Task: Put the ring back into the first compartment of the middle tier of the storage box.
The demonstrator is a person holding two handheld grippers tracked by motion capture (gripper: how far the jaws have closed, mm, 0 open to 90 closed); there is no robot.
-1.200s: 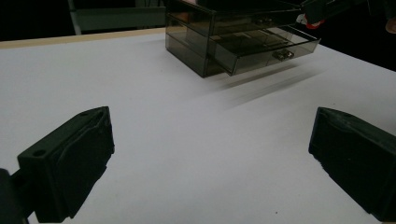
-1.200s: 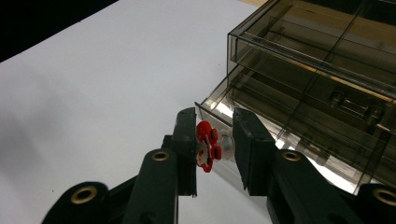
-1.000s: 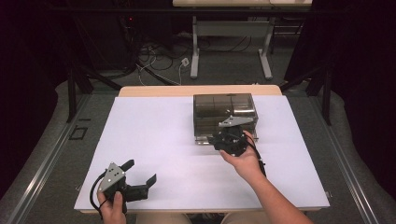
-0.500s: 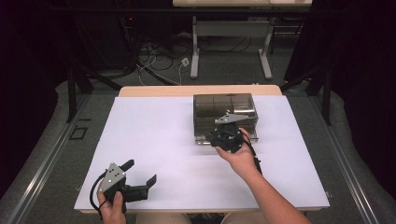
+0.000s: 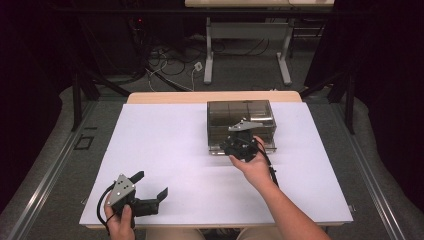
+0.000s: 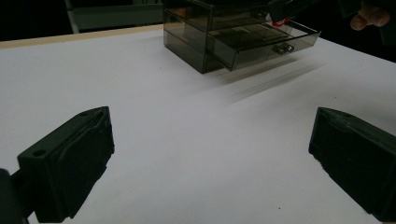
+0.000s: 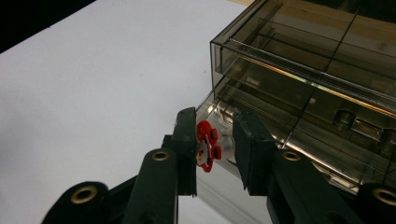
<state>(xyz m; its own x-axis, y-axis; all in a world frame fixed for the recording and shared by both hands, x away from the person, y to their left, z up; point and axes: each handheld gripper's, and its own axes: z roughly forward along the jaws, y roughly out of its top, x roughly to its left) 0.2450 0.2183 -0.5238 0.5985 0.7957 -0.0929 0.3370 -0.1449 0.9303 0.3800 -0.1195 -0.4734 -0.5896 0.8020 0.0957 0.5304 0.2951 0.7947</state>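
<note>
Small red flat flower-shaped plastic piece (image 7: 206, 146) sits between the jaws of the right tool (image 7: 214, 154), just over the front corner of the pulled-out lower drawer (image 7: 327, 140) of the smoky clear plastic drawer box (image 5: 241, 120). The red piece lies flat against the left jaw pad; a visible gap remains on the other side, where something small, pale and roundish sits, too blurred to name. Jaws are drawn in as narrow as they go here, so read as clamped on the red piece, though the contact on the far pad is hard to confirm.

In the high view the right tool (image 5: 241, 145) is at the near front edge of the drawer box, hand (image 5: 255, 167) behind it, forearm running back toward the near bench edge. The drawer box stands on the white bench (image 5: 165, 150), toward its far side. 2 drawer levels show through the box wall; the lower one is slid out toward the person, with a small clear pull handle (image 6: 282, 48) on its front.

Left tool (image 5: 145, 192) is well apart from the drawer box, at the near left corner of the bench, held by the left hand (image 5: 120, 222). Its jaws stand wide apart with nothing between them, just bare white bench surface.
</note>
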